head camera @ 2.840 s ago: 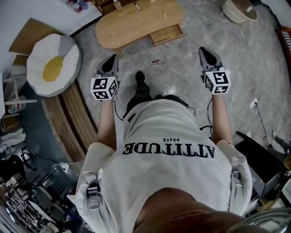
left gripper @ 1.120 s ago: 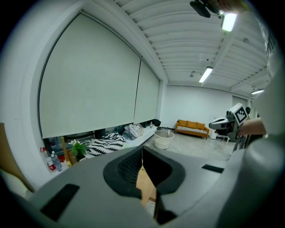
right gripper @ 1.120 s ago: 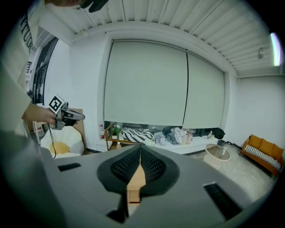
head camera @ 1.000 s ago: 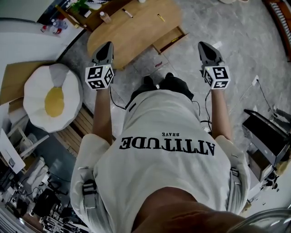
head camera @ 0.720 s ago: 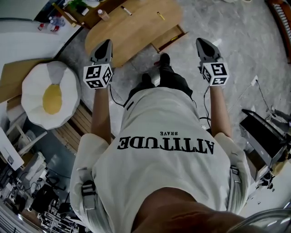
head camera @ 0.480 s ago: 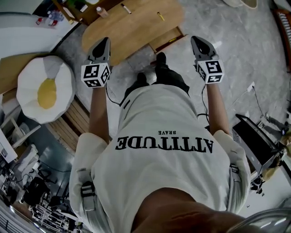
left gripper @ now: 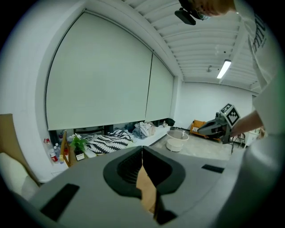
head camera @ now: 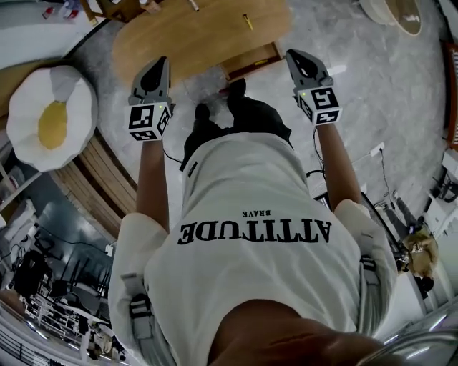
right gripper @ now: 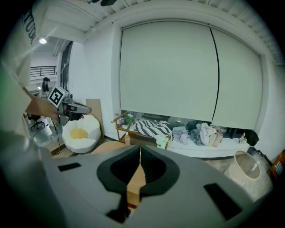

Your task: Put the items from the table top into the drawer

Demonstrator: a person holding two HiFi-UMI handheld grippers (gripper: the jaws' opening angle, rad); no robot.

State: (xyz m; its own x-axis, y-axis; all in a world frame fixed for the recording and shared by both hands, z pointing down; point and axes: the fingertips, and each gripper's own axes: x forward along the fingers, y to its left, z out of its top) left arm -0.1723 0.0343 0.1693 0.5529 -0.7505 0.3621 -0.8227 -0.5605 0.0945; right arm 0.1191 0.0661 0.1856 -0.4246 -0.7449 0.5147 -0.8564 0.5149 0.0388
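Observation:
A low oval wooden table (head camera: 193, 39) stands ahead of me, with its drawer (head camera: 250, 60) pulled open at the near right side. On the top lie a small yellow stick-like item (head camera: 247, 21) and another small item (head camera: 192, 4) at the far edge. My left gripper (head camera: 159, 64) hovers over the table's near left edge, shut and empty. Just right of the drawer, my right gripper (head camera: 293, 54) is also shut and empty. In the left gripper view the jaws (left gripper: 142, 149) meet over wood. The right gripper view shows its jaws (right gripper: 140, 149) touching.
An egg-shaped cushion (head camera: 46, 118) and wooden slats (head camera: 100, 179) lie to the left. A white basket (head camera: 401, 14) sits on the marble floor at the far right. Behind the table runs a low shelf with a striped cloth (right gripper: 151, 127). The person's feet (head camera: 236, 89) are close to the table.
The person has walked up to the table. Both grippers have moved forward and sunk a little, so the table and drawer now lie just beyond their tips. Both stayed shut.

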